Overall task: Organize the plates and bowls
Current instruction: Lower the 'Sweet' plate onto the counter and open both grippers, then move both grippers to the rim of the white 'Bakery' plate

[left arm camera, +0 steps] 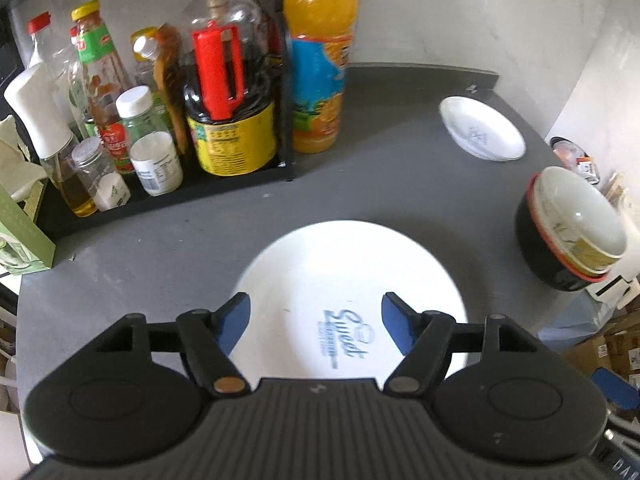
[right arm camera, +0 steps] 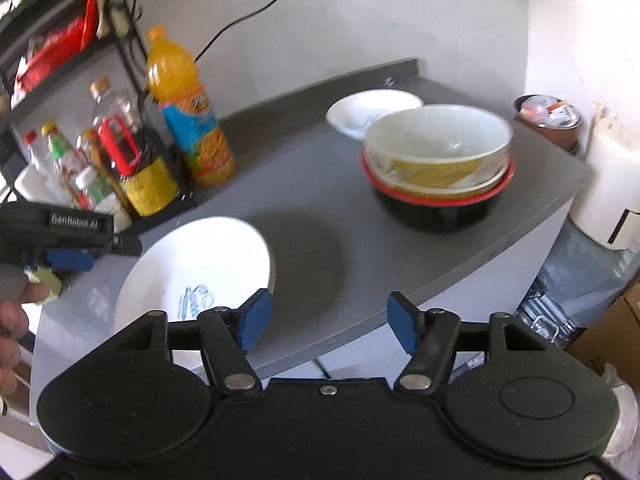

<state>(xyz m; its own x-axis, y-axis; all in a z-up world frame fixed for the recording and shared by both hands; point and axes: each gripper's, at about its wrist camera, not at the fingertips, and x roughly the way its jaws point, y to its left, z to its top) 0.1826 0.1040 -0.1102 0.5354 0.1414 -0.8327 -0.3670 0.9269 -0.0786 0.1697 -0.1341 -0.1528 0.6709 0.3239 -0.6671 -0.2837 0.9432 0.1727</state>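
Currently | left tool (left arm camera: 316, 322) spread above plate (left arm camera: 340, 264) | right tool (right arm camera: 330, 322) spread, empty

A large white plate (left arm camera: 348, 280) with blue lettering lies flat near the bench's (left arm camera: 168, 248) front edge. A smaller white dish (left arm camera: 482, 128) sits toward the back right corner. Between them, at the right edge, a cream-and-yellow bowl (right arm camera: 438, 148) is nested, slightly tilted, in a red-rimmed black bowl (right arm camera: 440, 210).

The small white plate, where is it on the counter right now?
The small white plate sits near the counter's far right corner in the left wrist view, behind the stacked bowls and to the right of the orange juice bottle.
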